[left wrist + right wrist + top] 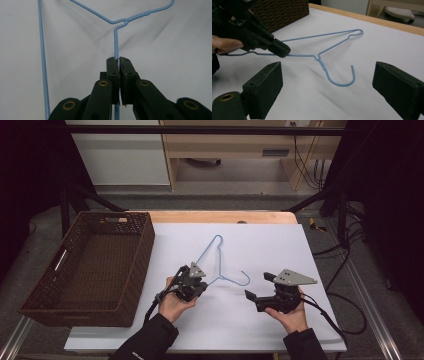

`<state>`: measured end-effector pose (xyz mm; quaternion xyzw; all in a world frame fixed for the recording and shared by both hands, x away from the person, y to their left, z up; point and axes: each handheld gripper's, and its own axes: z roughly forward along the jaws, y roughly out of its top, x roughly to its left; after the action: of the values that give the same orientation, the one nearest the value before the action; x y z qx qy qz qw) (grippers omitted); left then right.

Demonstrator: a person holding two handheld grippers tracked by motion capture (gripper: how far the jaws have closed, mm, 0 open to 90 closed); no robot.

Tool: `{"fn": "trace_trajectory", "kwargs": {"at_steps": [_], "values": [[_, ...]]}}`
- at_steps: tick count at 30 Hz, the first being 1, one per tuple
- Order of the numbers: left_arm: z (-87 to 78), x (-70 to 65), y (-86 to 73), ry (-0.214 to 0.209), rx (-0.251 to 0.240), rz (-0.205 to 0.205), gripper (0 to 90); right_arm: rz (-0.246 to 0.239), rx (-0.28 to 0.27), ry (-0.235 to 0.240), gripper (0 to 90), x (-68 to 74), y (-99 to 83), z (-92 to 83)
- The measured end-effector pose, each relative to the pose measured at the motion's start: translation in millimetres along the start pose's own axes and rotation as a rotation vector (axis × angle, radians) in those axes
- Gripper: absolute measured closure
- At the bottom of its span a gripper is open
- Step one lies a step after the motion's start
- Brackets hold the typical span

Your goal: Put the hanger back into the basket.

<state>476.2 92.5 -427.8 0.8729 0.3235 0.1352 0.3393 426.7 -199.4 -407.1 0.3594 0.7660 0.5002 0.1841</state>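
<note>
A light blue wire hanger lies on the white sheet, its hook pointing right. My left gripper is at the hanger's left shoulder. In the left gripper view the jaws are pressed together on the hanger, the left gripper pinching the thin wire. My right gripper hovers to the right of the hook with its jaws wide apart. The right gripper view has the right gripper open just short of the hook, nothing between the pads. The left gripper also shows there, clamped on the hanger.
A dark woven basket stands at the left of the table, nothing visible inside. The white sheet covers most of the wooden tabletop. Cables trail from both grippers toward the front edge.
</note>
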Motion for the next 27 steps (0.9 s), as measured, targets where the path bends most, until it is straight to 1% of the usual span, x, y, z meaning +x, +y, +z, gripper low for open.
{"fn": "trace_trajectory", "kwargs": {"at_steps": [2, 4, 5, 6, 7, 9, 12, 15, 16, 17, 20, 25, 26, 27], "values": [[-1.1, 0.3, -0.3, 0.000, -0.001, 0.000, 87.2, -0.002, 0.011, 0.009, 10.6, 2.9, -1.5, 4.8], [-4.0, 1.6, -1.1, 0.004, -0.016, -0.004, 87.2, -0.008, 0.025, 0.015, 10.7, 5.3, -2.9, 9.4], [-4.0, 1.6, -1.1, 0.004, -0.016, -0.004, 87.2, -0.010, 0.030, 0.020, 10.8, 6.4, -3.6, 11.6], [-6.7, 2.5, -1.3, -0.003, -0.025, -0.013, 87.2, -0.008, 0.035, 0.023, 10.8, 7.6, -4.2, 13.5], [-6.7, 2.5, -1.3, -0.003, -0.025, -0.013, 87.2, -0.008, 0.035, 0.023, 10.8, 7.6, -4.2, 13.5], [-9.9, 3.5, -1.7, -0.001, -0.031, -0.016, 87.2, 0.004, 0.040, 0.039, 11.1, 10.2, -5.4, 19.1], [-17.2, 6.1, -2.1, 0.000, -0.048, -0.022, 87.2, 0.016, 0.043, 0.048, 11.5, 11.6, -7.0, 25.0], [-21.2, 9.2, -2.0, -0.003, -0.064, -0.038, 87.2, 0.013, 0.060, 0.050, 11.7, 12.8, -8.4, 31.0], [-21.2, 9.2, -2.0, -0.003, -0.064, -0.038, 87.2, 0.013, 0.060, 0.050, 11.7, 12.8, -8.4, 31.0], [-22.5, 10.1, -2.0, -0.001, -0.068, -0.040, 87.2, 0.014, 0.066, 0.053, 12.3, 13.5, -8.5, 34.9], [-23.0, 10.3, -1.9, -0.002, -0.070, -0.041, 87.2, 0.017, 0.065, 0.057, 13.2, 14.0, -7.5, 39.5], [-25.9, 11.4, -1.3, -0.001, -0.086, -0.047, 87.2, 0.049, 0.055, 0.074, 17.6, 12.9, -4.1, 58.9], [-26.9, 12.0, -1.2, -0.001, -0.090, -0.048, 87.2, 0.049, 0.055, 0.074, 17.6, 12.9, -4.1, 58.9], [-27.8, 13.0, -1.1, -0.001, -0.092, -0.048, 87.2, 0.050, 0.055, 0.076, 18.3, 12.4, -3.7, 62.6]]}}
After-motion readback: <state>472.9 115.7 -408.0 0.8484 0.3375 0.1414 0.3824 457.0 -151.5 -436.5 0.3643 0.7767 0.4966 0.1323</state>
